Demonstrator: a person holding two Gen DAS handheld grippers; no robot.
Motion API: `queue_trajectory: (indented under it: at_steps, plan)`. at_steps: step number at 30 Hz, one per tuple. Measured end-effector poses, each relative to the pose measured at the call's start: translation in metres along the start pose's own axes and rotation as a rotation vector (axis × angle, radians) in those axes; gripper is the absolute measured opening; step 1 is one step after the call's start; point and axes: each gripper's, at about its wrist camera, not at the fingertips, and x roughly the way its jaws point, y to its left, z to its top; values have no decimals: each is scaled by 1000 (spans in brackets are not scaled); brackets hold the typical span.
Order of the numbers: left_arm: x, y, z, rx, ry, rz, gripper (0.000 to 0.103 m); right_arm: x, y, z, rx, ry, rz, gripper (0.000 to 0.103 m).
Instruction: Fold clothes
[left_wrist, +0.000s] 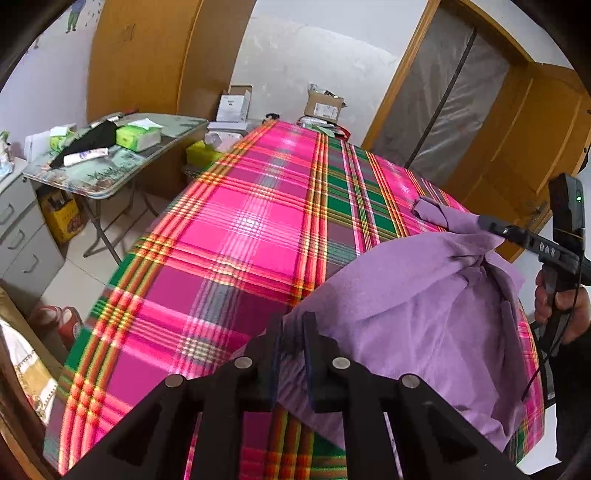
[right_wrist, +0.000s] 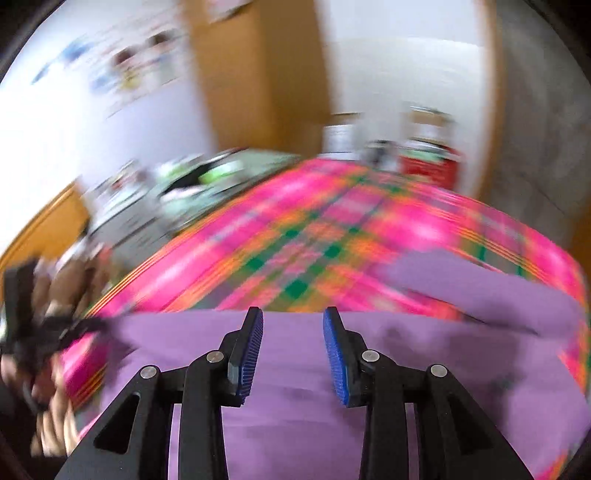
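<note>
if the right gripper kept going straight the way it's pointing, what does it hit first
Most likely the purple garment: it lies directly under and ahead of the right gripper, whose jaws stand apart with nothing between them. Beyond it is the plaid cloth. The view is blurred, so depth is uncertain.

The right gripper (right_wrist: 293, 354) hangs with fingers spread above the purple garment (right_wrist: 295, 417).

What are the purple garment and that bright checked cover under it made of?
The purple garment looks like soft matte knit, probably cotton: it drapes and bunches in limp folds. The checked cover looks like a thin woven sheet, possibly synthetic or polished cotton: it lies flat and shows glossy highlights.
</note>
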Motion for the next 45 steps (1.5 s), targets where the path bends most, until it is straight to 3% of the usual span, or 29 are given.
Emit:
queue_trajectory:
  at_steps: [2, 8, 13, 15, 21, 29, 33, 40, 43, 45]
  plan:
    - [-5, 5, 0, -12, -11, 18, 13, 14, 28, 2, -92, 19, 55, 36]
    - [-3, 24, -3, -43, 12, 17, 14, 40, 65, -8, -181, 77, 139, 36]
    - [-2, 29, -7, -65, 2, -37, 18, 30, 66, -26, -165, 104, 148, 36]
    - [-3, 29, -7, -64, -7, -69, 24, 25, 60, -27, -154, 101, 143, 36]
    - [3, 31, -9, -84, 0, -122, 29, 2, 59, -43, -110, 70, 151, 36]
    - [16, 37, -10, -148, 19, -71, 28, -34, 68, -79, -90, 61, 153, 36]
    - [16, 35, -9, -134, 12, -4, 28, -46, 66, -97, -65, 64, 142, 36]
    - [24, 29, -12, -90, 44, -13, 32, -54, 60, -108, -11, 45, 128, 36]
    - [24, 29, -13, -97, 36, -30, 31, -55, 60, -108, -6, 40, 131, 36]
    - [25, 30, -13, -96, 30, -27, 16, -53, 60, -107, -4, 40, 134, 36]
